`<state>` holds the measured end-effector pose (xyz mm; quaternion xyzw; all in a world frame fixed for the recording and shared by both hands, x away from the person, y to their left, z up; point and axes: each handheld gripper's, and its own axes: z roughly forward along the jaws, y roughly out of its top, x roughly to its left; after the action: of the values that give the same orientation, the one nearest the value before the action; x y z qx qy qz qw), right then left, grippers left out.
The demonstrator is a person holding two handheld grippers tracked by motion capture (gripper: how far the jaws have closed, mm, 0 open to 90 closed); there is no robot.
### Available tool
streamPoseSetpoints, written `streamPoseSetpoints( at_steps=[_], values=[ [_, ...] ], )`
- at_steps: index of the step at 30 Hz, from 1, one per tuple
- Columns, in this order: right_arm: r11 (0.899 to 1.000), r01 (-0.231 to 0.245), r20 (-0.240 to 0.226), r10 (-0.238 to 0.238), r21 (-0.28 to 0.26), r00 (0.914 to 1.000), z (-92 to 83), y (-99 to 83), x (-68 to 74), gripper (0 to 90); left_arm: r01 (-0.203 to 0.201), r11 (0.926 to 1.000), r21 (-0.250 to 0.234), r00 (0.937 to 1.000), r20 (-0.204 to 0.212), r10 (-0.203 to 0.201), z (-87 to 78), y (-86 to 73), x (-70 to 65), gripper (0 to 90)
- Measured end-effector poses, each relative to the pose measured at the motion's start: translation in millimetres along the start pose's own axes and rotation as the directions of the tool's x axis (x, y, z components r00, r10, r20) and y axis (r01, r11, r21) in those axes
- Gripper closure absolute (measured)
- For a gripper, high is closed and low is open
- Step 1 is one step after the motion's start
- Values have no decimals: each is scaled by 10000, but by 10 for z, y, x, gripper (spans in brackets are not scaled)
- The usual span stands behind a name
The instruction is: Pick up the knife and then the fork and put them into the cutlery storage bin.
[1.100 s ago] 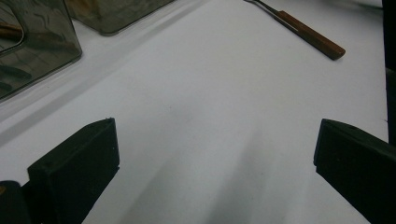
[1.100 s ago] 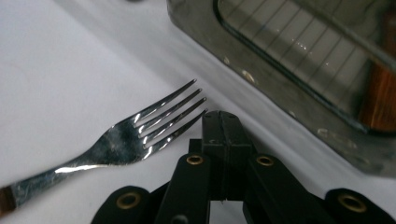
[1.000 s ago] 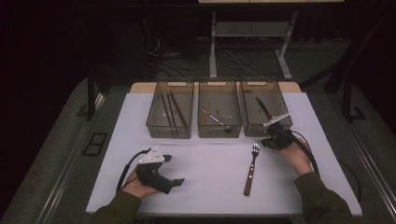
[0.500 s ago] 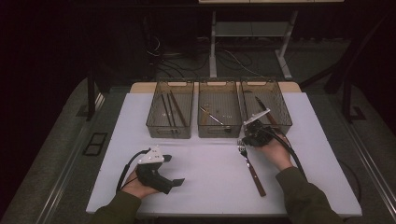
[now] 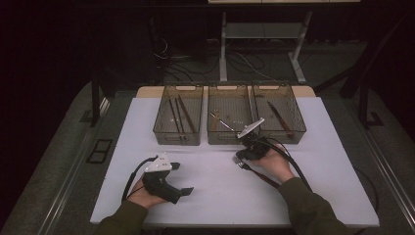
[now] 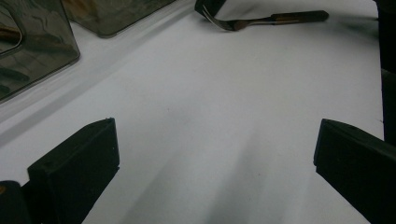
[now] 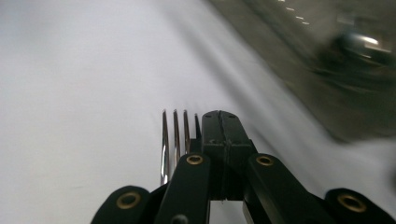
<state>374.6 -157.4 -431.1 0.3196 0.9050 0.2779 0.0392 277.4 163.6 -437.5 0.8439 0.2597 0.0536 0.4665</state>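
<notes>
— Where is the fork (image 5: 250,169) now?

— On the white worktop (image 5: 215,186), just in front of the middle tray (image 5: 229,138); its tines point toward the trays and its brown handle runs back under my right hand (image 5: 275,161); in the right gripper view the tines (image 7: 173,140) show just beside my closed jaws, on their left.

— So the right gripper (image 5: 243,155) has hold of it?

— Its jaws are pressed together, pad against pad; the tines lie beside them rather than between them, so I cannot tell that anything is pinched; the tip sits at the fork's head, touching it or very nearly.

— And your other hand?

— My left gripper (image 5: 185,179) rests low over the worktop, well apart from the fork; its jaws are spread wide with bare white surface between them; from the left gripper view I see the fork (image 6: 261,19) far ahead, lying flat, with the right gripper's tip at its tines.

— The trays?

— Three smoky clear ones in a row at the far edge; the left tray (image 5: 177,137) holds long dark sticks; the middle one a small metal utensil; the right tray (image 5: 281,134) a brown-handled piece.
</notes>
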Motion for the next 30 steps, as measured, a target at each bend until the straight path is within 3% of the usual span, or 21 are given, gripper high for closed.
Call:
streamPoseSetpoints(
  at_steps=[3,6,8,14,18,23,25,27,30],
  values=[
    [9980,589,-52,-588,240,9983,15,28,101,899,2,10000,-11,10000,-3,-2,-2,1,-2,0],
    [9962,835,36,-837,250,9965,-20,38,122,899,-1,10000,-10,10000,-8,1,-2,0,-2,0],
    [9973,723,9,-723,103,9974,-100,25,106,890,-6,10000,-13,10000,-6,6,-4,0,-1,0],
    [9988,448,-151,-444,216,9989,-444,-119,35,736,-11,10000,9,10000,-7,11,1,0,0,0],
    [9929,821,-121,-814,861,9966,-572,-269,23,649,0,10000,38,10000,-29,0,1,1,-5,0],
    [9710,1306,-119,-1309,2003,9913,-583,-419,60,618,-25,10000,90,10000,-39,25,8,0,0,0],
    [9583,1434,-153,-1441,2473,9894,-566,-441,82,620,-11,10000,94,10000,-44,12,9,-1,0,0],
    [9391,1750,-260,-1752,2956,9842,-531,-451,99,626,17,10000,77,10000,-51,-16,9,-1,0,0],
    [9201,1848,-384,-1829,3452,9824,-486,-442,141,653,19,10000,78,10000,-56,-18,9,-2,1,0]
  ],
)
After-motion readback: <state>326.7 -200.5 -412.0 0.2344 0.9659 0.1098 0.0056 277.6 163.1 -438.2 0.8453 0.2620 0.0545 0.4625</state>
